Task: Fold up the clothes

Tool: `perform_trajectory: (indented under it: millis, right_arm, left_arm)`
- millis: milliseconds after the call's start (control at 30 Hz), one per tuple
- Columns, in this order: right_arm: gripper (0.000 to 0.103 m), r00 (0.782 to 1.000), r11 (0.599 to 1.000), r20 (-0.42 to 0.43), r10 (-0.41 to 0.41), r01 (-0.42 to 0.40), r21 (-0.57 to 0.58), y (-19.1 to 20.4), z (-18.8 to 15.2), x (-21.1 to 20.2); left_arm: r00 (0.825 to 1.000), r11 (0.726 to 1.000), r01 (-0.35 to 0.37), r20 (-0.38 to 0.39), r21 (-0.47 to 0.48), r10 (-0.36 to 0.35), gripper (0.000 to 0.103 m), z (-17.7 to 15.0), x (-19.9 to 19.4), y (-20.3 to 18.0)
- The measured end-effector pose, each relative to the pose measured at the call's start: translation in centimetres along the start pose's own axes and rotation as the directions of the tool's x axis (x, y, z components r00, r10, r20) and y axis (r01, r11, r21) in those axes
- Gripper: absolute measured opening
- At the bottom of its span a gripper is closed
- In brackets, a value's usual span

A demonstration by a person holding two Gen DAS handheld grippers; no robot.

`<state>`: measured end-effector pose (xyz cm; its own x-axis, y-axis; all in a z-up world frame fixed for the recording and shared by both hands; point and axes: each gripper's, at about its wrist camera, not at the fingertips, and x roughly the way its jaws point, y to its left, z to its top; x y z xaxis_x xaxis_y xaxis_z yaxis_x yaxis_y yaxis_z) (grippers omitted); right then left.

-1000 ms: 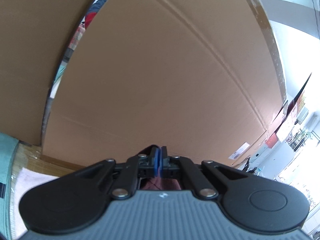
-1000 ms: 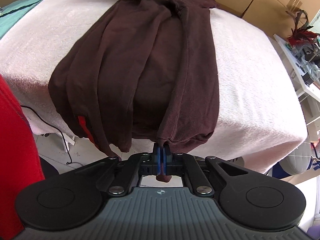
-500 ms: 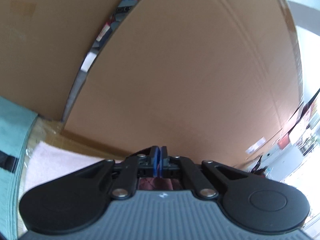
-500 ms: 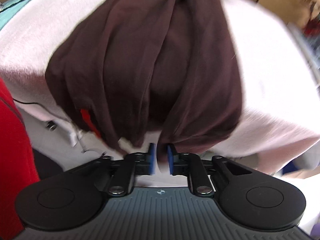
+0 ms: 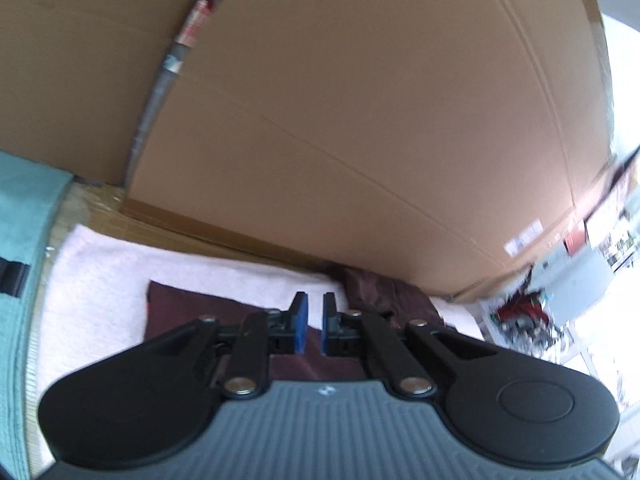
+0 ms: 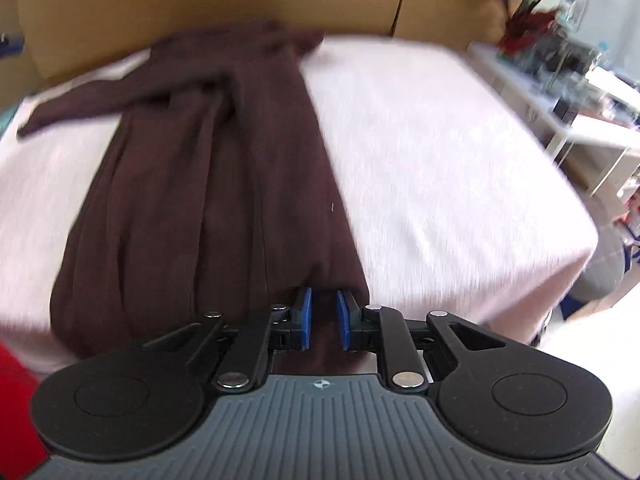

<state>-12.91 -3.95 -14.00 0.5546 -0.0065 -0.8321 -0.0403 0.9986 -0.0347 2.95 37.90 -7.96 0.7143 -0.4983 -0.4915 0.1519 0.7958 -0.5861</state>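
A dark maroon garment [image 6: 216,184] lies lengthwise on a pale pink towel-covered table [image 6: 440,152], bunched into long folds, one sleeve stretched out to the far left. My right gripper [image 6: 324,316] is open just over the garment's near hem, blue pads apart, nothing between them. In the left wrist view my left gripper [image 5: 313,320] is open above the far end of the same garment [image 5: 192,304], with more of its crumpled cloth to the right, against the cardboard.
Large cardboard boxes [image 5: 360,120] stand along the table's far edge. A teal cloth [image 5: 20,240] lies at the left. A white side table with clutter and red items [image 6: 560,60] stands at the right. Something red [image 6: 16,400] shows at the near left.
Both grippers have let go of the garment: the right opened half a second ago, the left just now. The garment now lies flat on the table, and both cameras have tilted.
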Motion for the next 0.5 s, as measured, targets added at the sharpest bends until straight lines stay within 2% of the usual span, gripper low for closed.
perform_trajectory:
  millis: [133,267,333,367,433,467,500]
  right_arm:
    - [0.014,1.000,0.999,0.016,-0.009,0.008,0.034,0.1,1.9,1.1]
    - [0.015,1.000,1.000,-0.004,0.010,-0.010,0.019,0.4,4.2,2.8]
    - [0.015,1.000,1.000,-0.014,0.019,-0.019,0.012,0.5,5.4,3.6]
    - [0.016,1.000,1.000,-0.019,0.024,-0.023,0.009,0.6,5.9,4.0]
    - [0.022,0.999,0.999,-0.029,0.033,-0.033,0.002,0.8,7.1,4.9]
    - [0.026,0.999,0.999,-0.028,0.038,-0.038,-0.017,0.9,7.5,5.2]
    - [0.026,0.998,0.997,-0.033,0.047,-0.049,-0.052,1.0,7.9,5.4]
  left_arm:
    - [0.998,0.999,-0.021,-0.061,0.032,0.023,0.000,-2.3,1.9,-0.3]
    - [0.992,0.998,-0.065,-0.105,-0.016,0.063,0.000,-4.7,4.1,0.6]
    - [0.990,0.996,-0.093,-0.105,0.002,0.092,0.000,-5.3,5.1,0.5]
    - [0.989,0.993,-0.113,-0.095,0.021,0.115,0.004,-5.4,5.6,0.5]
    - [0.984,0.987,-0.156,-0.081,0.048,0.160,0.042,-5.7,6.7,0.7]
    - [0.978,0.982,-0.185,-0.087,0.045,0.188,0.041,-6.0,7.4,1.1]
    - [0.974,0.978,-0.206,-0.085,0.035,0.208,0.036,-6.2,7.6,1.1]
